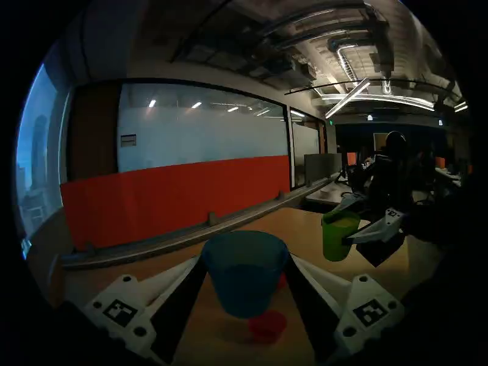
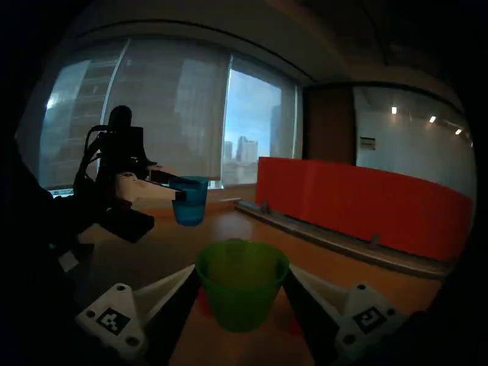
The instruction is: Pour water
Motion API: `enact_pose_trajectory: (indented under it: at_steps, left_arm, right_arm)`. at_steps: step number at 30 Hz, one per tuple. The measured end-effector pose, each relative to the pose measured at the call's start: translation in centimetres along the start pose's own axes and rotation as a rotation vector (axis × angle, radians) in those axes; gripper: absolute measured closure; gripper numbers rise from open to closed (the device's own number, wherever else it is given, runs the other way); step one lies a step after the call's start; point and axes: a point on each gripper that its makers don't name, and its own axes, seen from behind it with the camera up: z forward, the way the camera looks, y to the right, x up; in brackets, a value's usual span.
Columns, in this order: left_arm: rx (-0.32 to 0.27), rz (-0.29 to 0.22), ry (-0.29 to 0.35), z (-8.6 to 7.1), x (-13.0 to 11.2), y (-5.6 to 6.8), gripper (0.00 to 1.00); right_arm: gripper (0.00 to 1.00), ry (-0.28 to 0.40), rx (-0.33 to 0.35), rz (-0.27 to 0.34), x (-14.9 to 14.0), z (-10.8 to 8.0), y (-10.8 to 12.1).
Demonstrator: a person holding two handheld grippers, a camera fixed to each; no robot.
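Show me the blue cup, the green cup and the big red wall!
blue cup (image 1: 245, 283): left gripper view, on its side, below the rim.
green cup (image 2: 241, 296): right gripper view, on its front side.
red wall (image 1: 171, 195): left gripper view, on the middle of the red band.

Cups: two, both up off the bench (image 1: 299, 222). One blue cup (image 1: 245, 283), one green cup (image 2: 242, 296).
Hand-held grippers: two, the left hand-held gripper (image 1: 245, 265) and the right hand-held gripper (image 2: 242, 271), with one cup clamped in each.
Fingers (image 1: 158, 293): two per gripper, four total.
Square black-and-white markers (image 1: 120, 311): one per finger, four total.
Bench: one.
Small red bits (image 1: 267, 324) under the blue cup, close to the bench top: two, can't tell what they are.
Orange-red wall panel (image 1: 177, 195) behind the bench: one.
Rail (image 1: 207, 229) along the bench's far edge: one.
Ceiling light strips (image 1: 348, 97) above the bench: two long ones clear, the rest too blurred to count.
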Motion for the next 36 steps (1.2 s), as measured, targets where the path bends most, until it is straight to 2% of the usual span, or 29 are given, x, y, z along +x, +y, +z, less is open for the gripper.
enact_pose_trajectory:
  at_steps: [11, 24, 36]
  left_arm:
    - [0.042, 0.108, 0.012, 0.2, 1.5, -0.6, 0.13]
    - [0.054, 0.230, 0.011, 0.9, 2.7, 0.0, 0.13]
    - [0.064, 0.318, 0.027, 1.5, 4.4, 0.7, 0.13]
  right_arm:
    - [0.10, 0.020, 0.030, 0.013, 0.8, 1.2, -1.2]
    - [0.09, 0.017, 0.066, 0.002, 0.9, 2.1, -2.7]
    - [0.09, 0.010, 0.095, 0.003, 0.3, 2.6, -3.6]
